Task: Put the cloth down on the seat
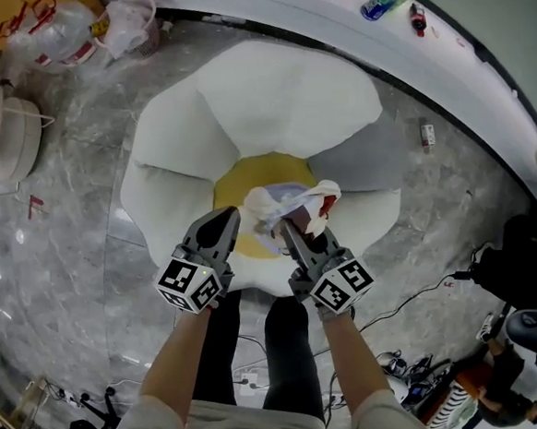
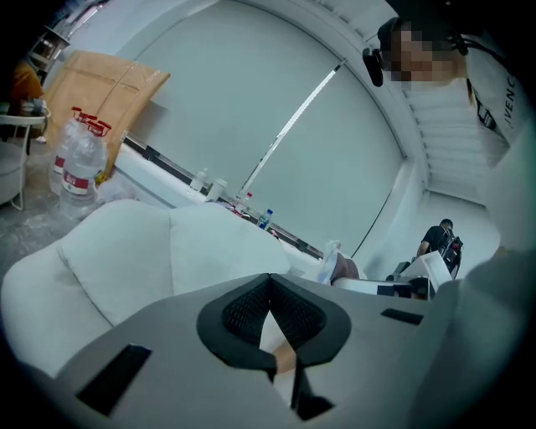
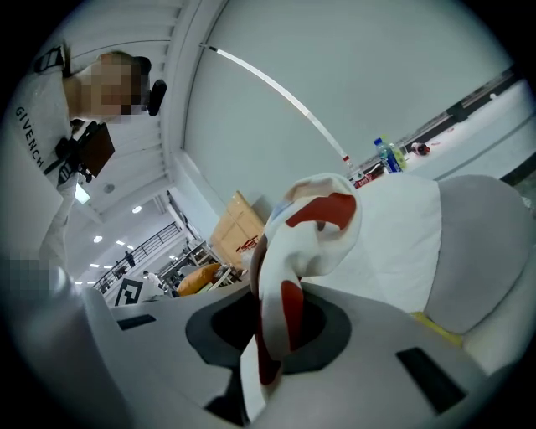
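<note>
The cloth (image 1: 291, 202) bunches up from the right tongs (image 1: 288, 226), clamped on it, over the seat (image 1: 269, 98); left tongs (image 1: 232, 215) pinched together alongside. Its underside is hidden.

Right gripper (image 3: 272, 333): the jaws are closed together, their dark pads pressing on a strip of fabric.
Cloth (image 3: 314, 226): white with red patches; it rises from between the jaws and folds over in a loose bunch above them.
Seat (image 3: 394, 243): a puffy white cushion stands behind the cloth, with a grey cushion (image 3: 484, 251) beside it at the right.
Yellow patch (image 3: 440, 328): a sliver shows below the grey cushion.
Ledge (image 3: 469, 113): it runs along the curved pale wall, and bottles (image 3: 387, 155) stand on it.
Cardboard box (image 3: 239, 226): brown, behind the cloth at the left.
Person (image 3: 50, 134): in a white shirt, at the upper left.
</note>
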A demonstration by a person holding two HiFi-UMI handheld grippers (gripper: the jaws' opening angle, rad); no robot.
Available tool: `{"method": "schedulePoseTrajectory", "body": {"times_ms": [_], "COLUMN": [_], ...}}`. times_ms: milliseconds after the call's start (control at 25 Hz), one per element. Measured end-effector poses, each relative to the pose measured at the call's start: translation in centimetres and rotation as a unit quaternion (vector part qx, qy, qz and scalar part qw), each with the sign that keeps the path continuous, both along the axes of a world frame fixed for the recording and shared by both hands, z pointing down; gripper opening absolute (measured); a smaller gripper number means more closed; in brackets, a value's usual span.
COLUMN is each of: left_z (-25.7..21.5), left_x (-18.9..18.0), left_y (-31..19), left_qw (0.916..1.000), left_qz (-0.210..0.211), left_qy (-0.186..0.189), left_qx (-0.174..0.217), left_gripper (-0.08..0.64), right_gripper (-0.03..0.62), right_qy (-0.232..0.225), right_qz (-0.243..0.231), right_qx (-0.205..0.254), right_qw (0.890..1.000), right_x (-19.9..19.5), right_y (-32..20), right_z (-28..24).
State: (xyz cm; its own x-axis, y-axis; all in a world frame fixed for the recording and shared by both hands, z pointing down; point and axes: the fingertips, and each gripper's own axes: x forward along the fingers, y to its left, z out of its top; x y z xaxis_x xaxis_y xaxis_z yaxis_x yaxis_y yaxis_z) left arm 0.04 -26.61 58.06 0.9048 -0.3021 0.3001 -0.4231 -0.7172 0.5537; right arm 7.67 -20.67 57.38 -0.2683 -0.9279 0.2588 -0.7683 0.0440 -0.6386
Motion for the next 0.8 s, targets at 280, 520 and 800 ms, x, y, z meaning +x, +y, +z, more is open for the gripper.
{"method": "schedulePoseTrajectory", "body": {"times_ms": [280, 520, 800], "left_z": [5.9, 11.0, 15.9], "left_x": [1.2, 1.3, 0.8], "left_y": [0.6, 1.1, 2.7], "left_qw": [0.9997, 0.9992, 0.9991], "left_qz": [0.015, 0.020, 0.010], "left_qy": [-0.015, -0.035, -0.042], "left_qx": [-0.012, -0.001, -0.007], "left_gripper": [0.014, 0.014, 0.014], "right_gripper": [0.058, 0.058, 0.058], "right_qy": [-0.049, -0.064, -0.057], "right_qz": [0.019, 0.009, 0.008], "right_qx": [-0.025, -0.039, -0.040], "right_qw": [0.998, 0.997, 0.998], "right_x": [0.9, 0.4, 0.5], "right_y": [0.7, 0.6, 0.3], "right_z": [7.9, 13.8, 18.6]}}
